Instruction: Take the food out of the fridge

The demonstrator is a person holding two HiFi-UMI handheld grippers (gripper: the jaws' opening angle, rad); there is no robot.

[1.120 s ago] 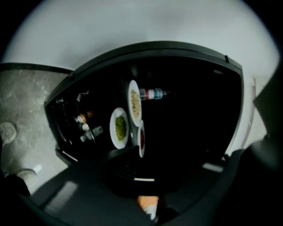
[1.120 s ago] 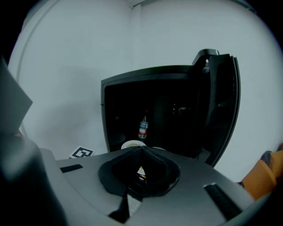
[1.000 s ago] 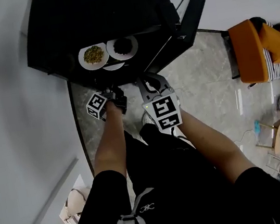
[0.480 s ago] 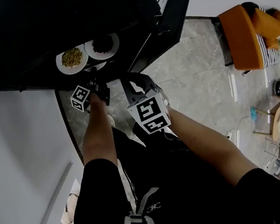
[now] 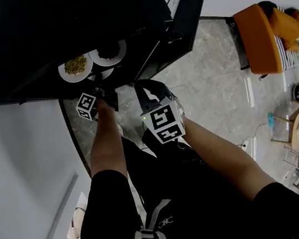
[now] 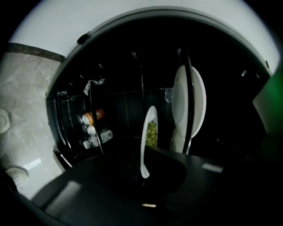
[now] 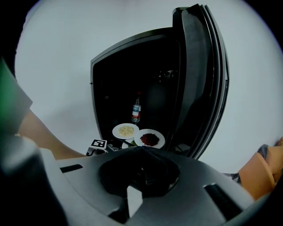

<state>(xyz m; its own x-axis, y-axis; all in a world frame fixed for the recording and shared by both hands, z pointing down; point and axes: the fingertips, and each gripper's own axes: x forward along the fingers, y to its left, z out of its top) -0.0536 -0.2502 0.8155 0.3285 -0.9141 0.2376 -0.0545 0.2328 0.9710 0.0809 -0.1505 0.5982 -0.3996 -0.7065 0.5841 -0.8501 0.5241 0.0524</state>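
2 plates sit at the front edge of the fridge: the yellow-green plate and the dark-food plate. The left claw has come in and its jaws have just been closing, now pinching the yellow-green plate's near rim, so it looks ready to lift out. The right claw hangs outside, pressed together, empty.

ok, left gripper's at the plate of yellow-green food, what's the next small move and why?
Probably draw the left gripper straight back, level. Its jaws have just been closing, with the rim of the plate of yellow-green food between them, apparently gripped, and the fridge door stands open.
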